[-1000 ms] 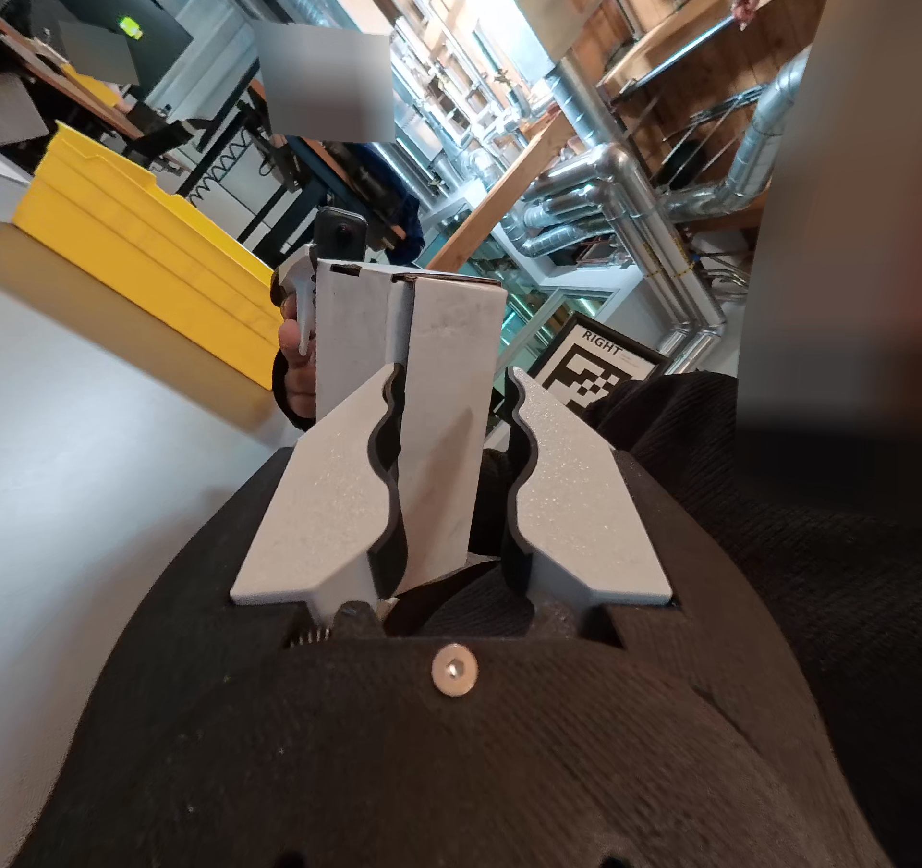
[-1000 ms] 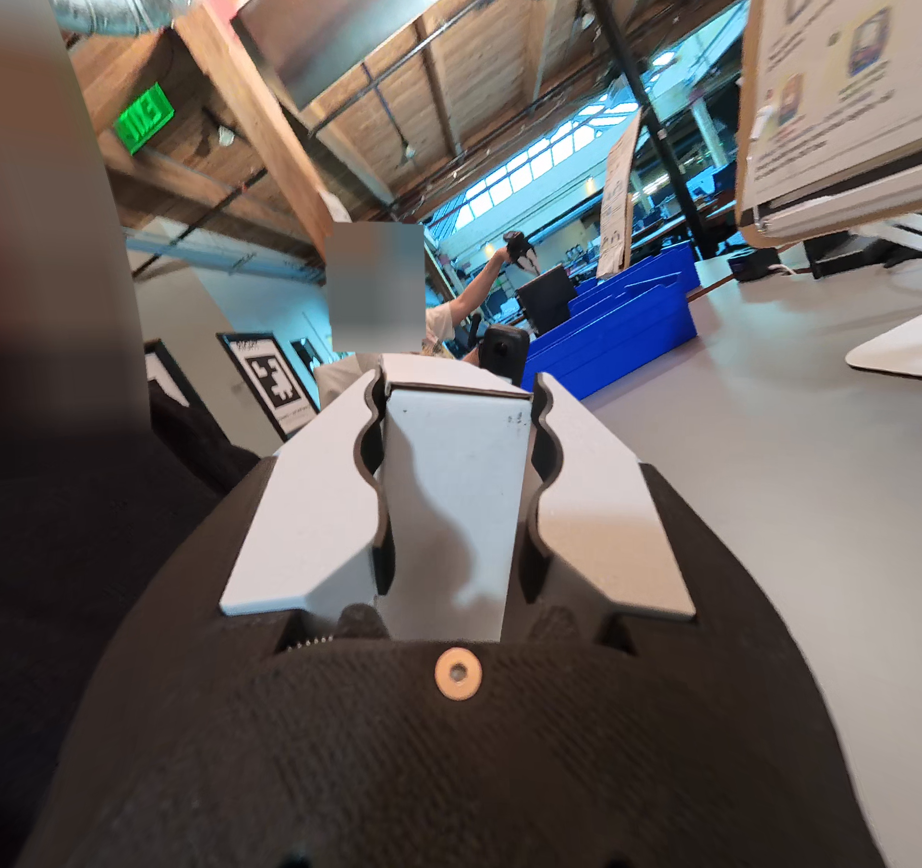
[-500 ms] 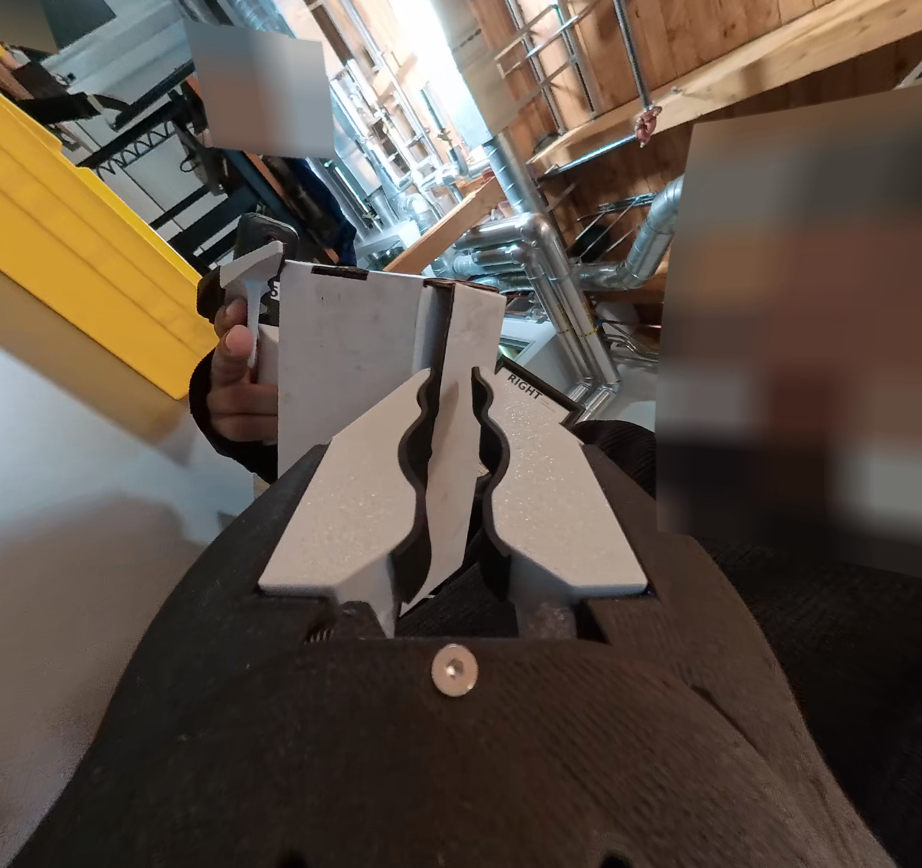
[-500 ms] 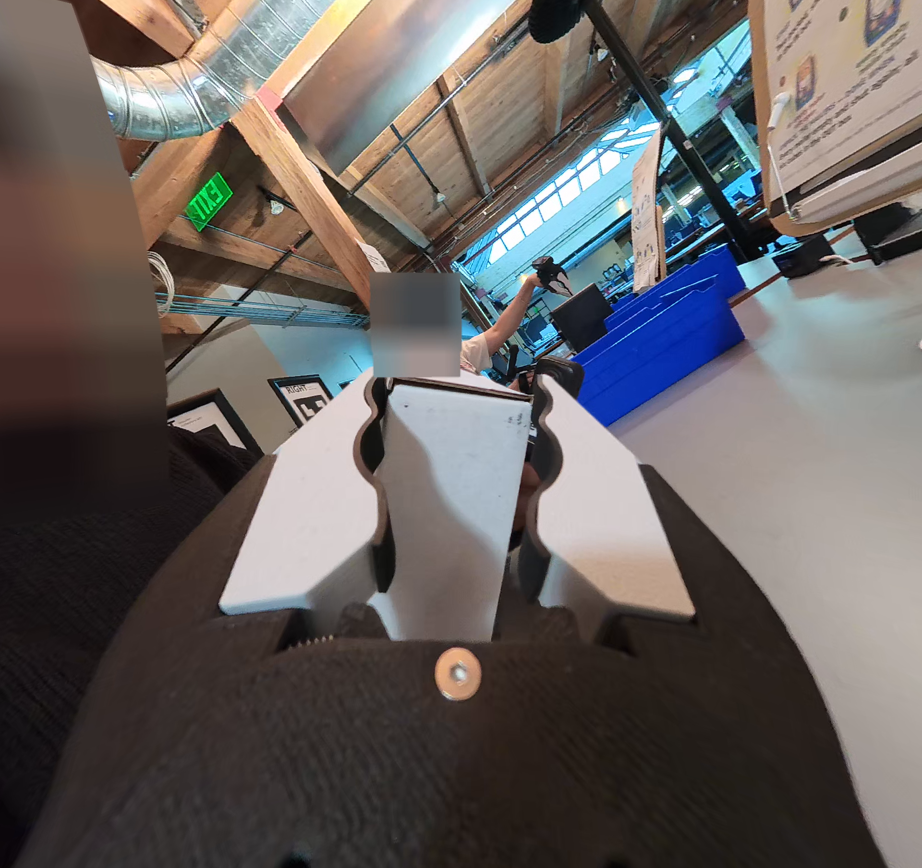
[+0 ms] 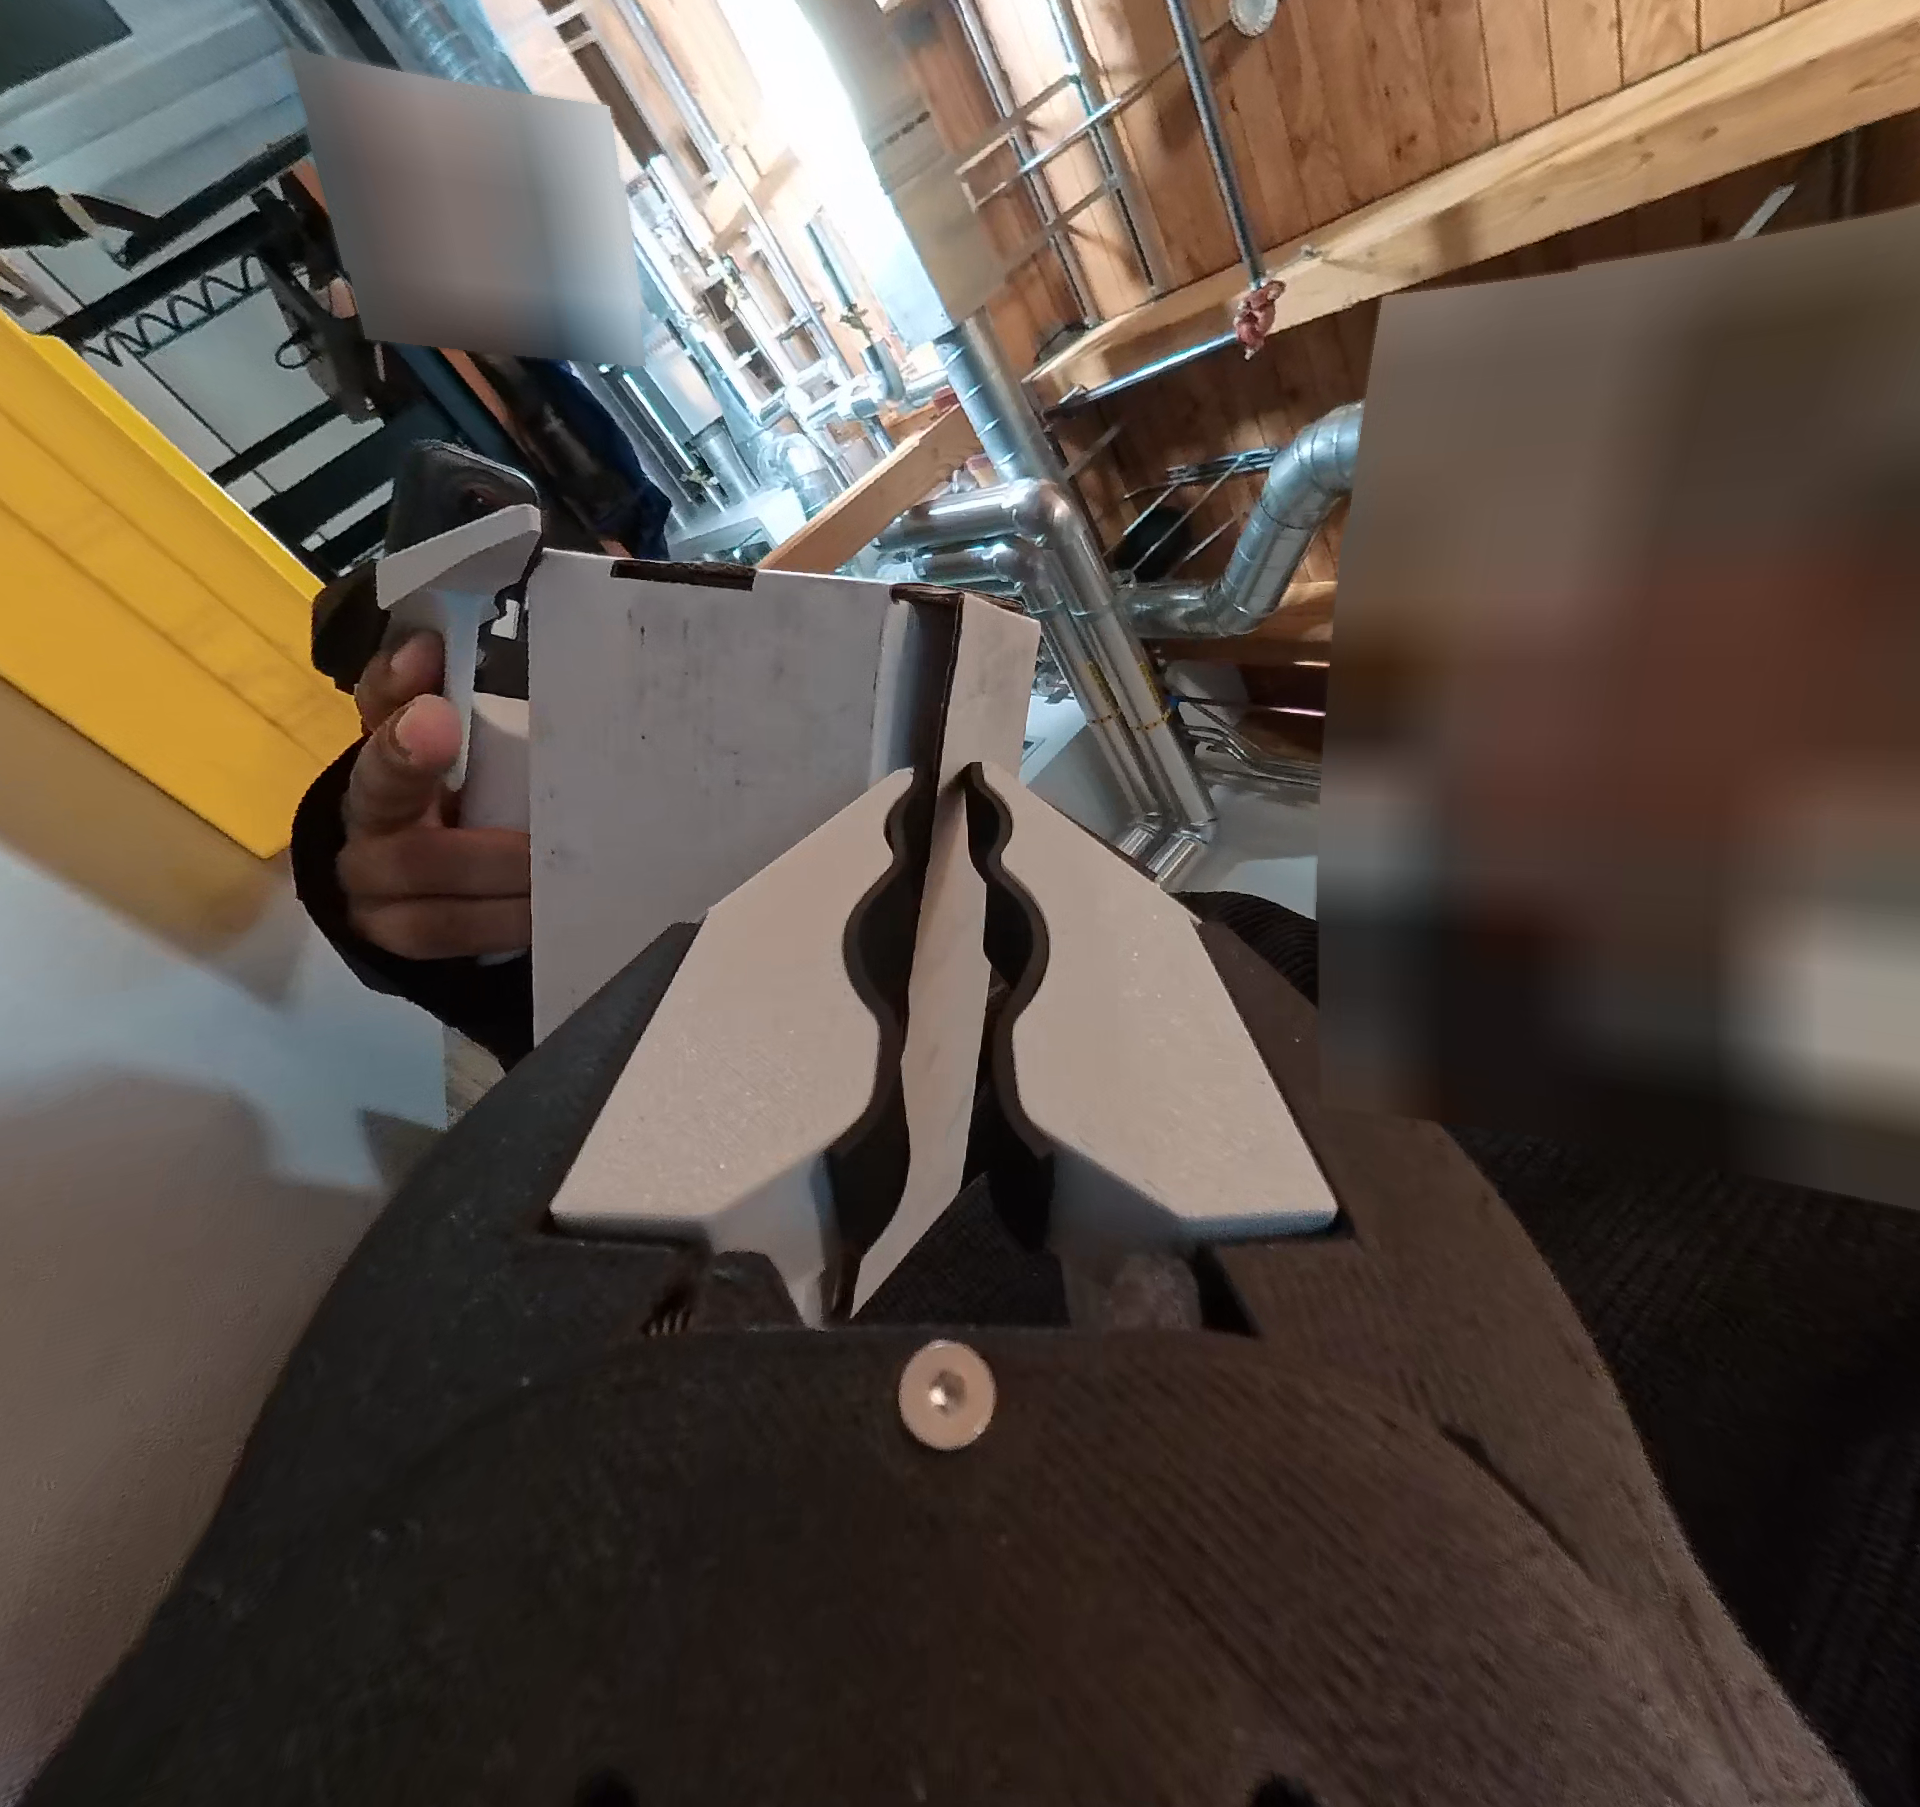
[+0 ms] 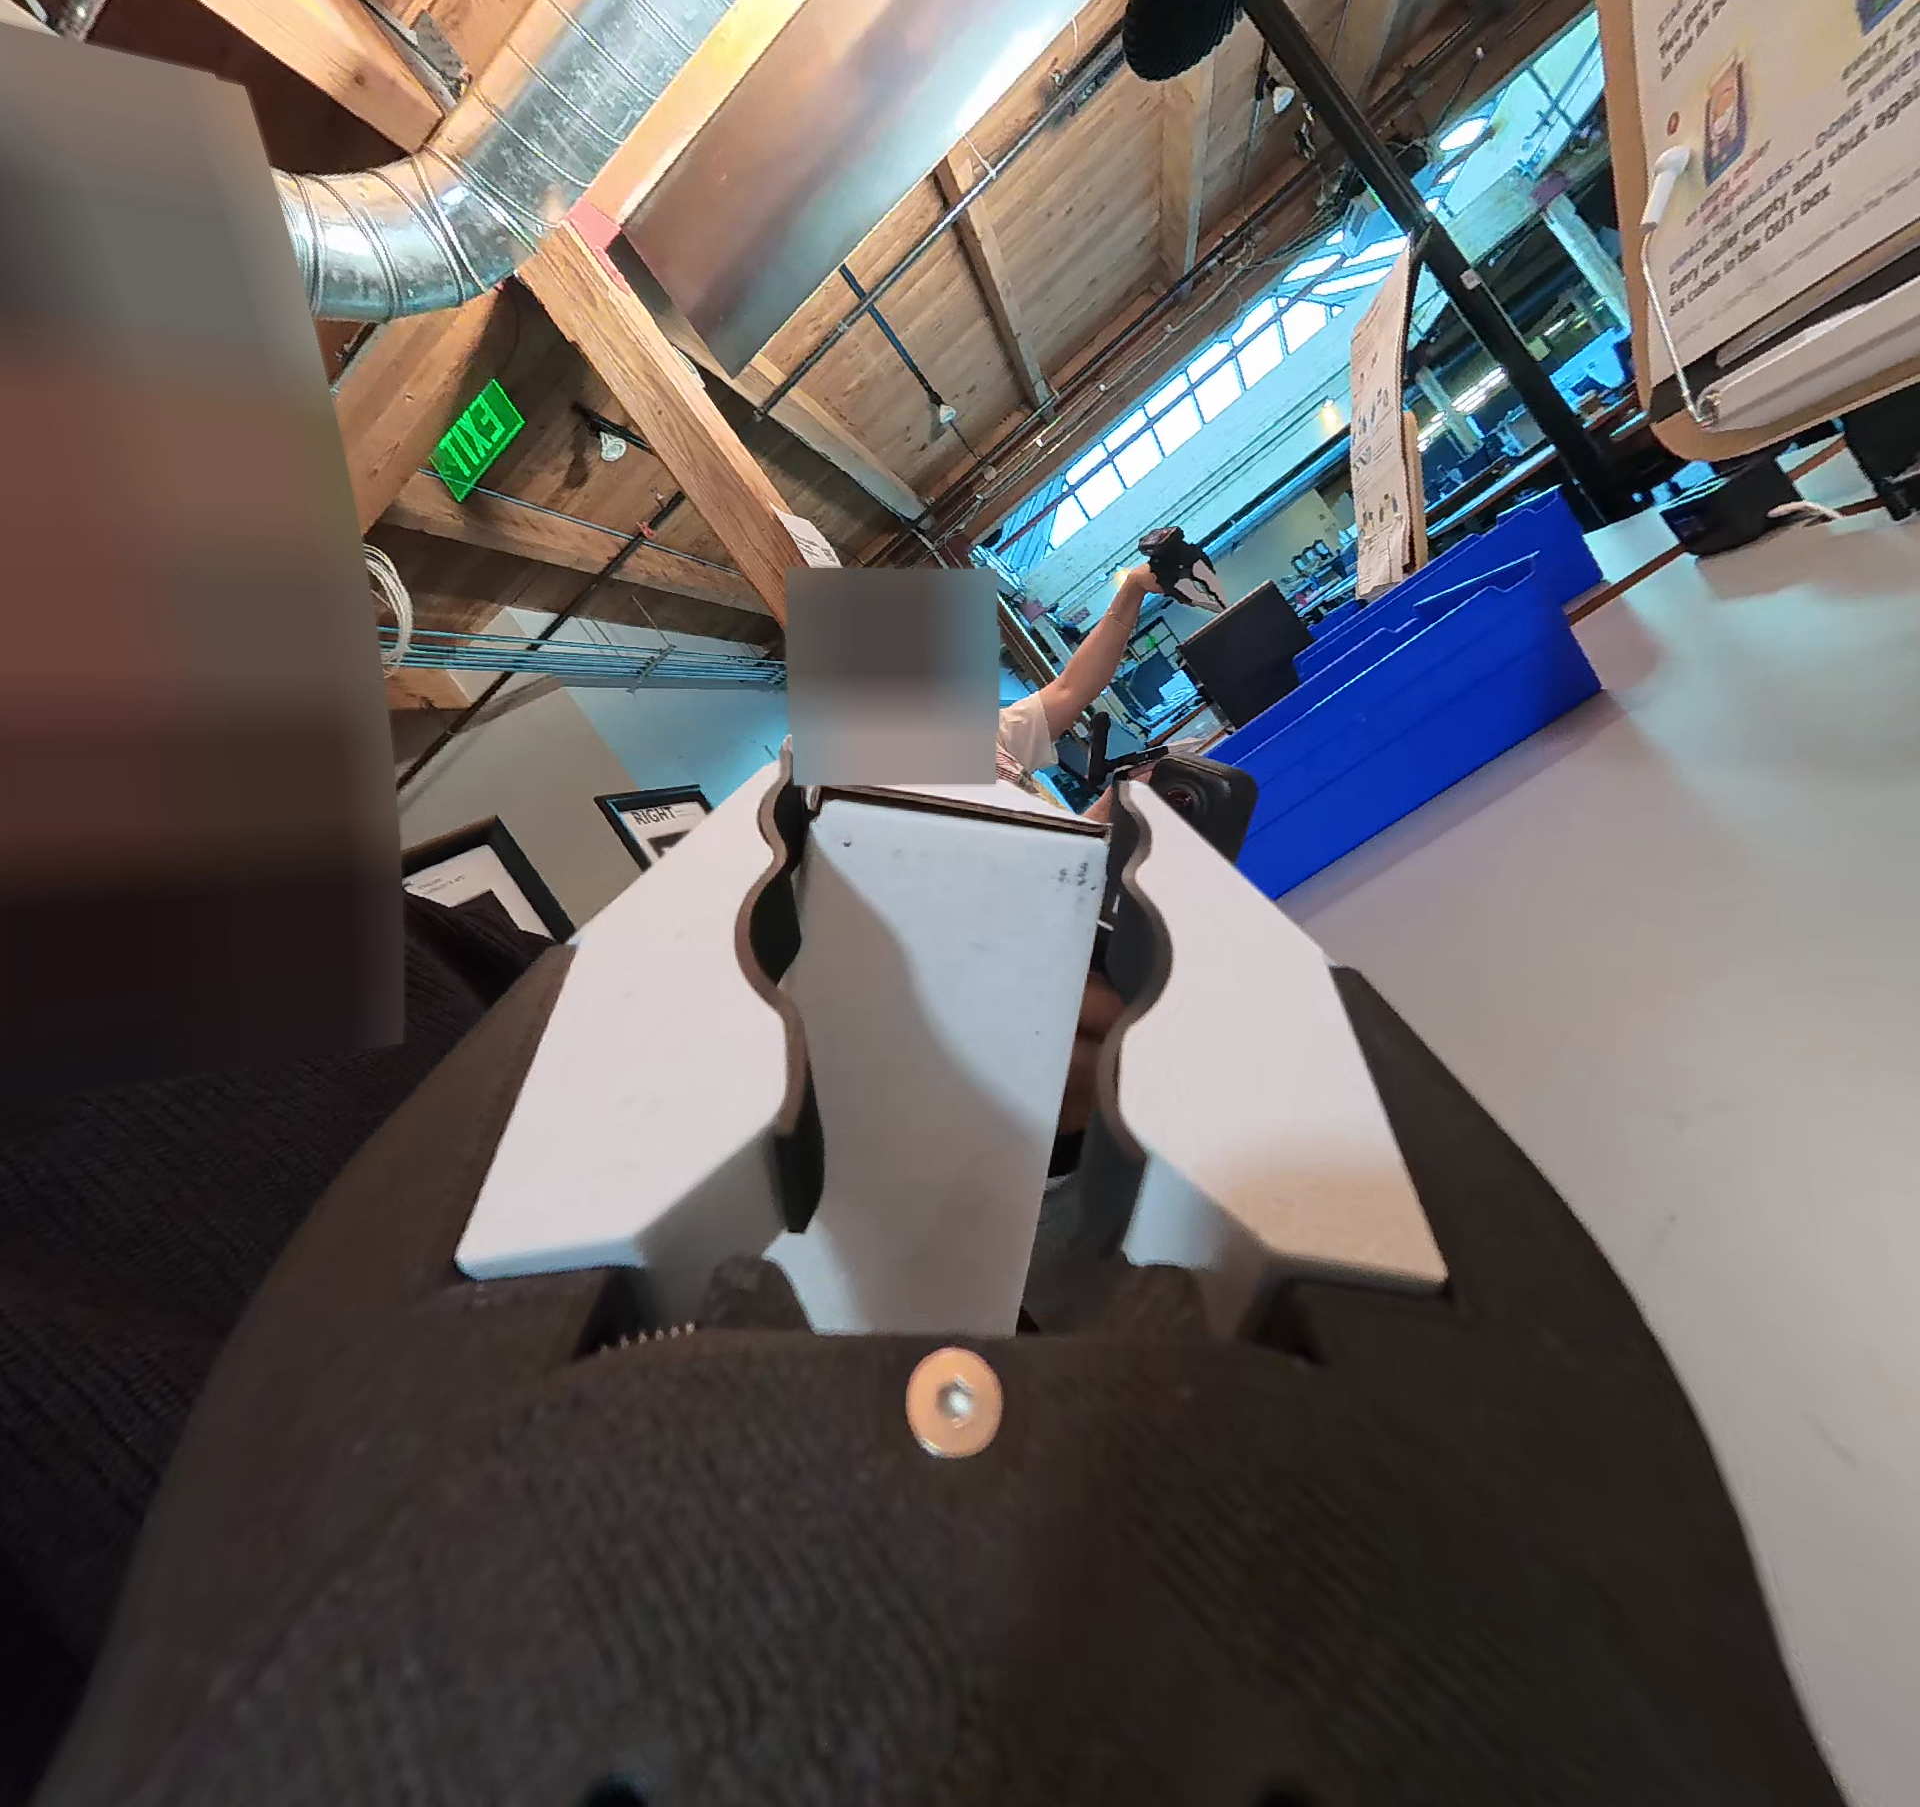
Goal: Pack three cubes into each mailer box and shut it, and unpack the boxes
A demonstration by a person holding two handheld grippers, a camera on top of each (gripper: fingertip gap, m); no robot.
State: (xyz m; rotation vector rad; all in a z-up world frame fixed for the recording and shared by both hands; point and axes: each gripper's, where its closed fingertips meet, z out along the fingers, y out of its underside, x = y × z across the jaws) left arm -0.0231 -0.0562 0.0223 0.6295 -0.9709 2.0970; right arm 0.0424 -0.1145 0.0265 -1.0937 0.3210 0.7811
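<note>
Left wrist view: your left gripper [image 5: 951, 791] is clamped on a thin flap of the white mailer box [image 5: 707, 770], held up off the grey table [image 5: 156, 1030]; no cubes visible, progress unclear.
Right wrist view: right gripper [image 6: 951, 822] grips the box [image 6: 945, 1009] body; open table right, blue bins [image 6: 1434, 708] well clear.

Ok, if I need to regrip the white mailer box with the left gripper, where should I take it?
Probably on the thin flap edge, where the left gripper is pinched now. The white mailer box stands tall, its broad panel too wide for the jaws. Come from below, along the flap's plane. The right gripper already holds the box body at the far end.
</note>
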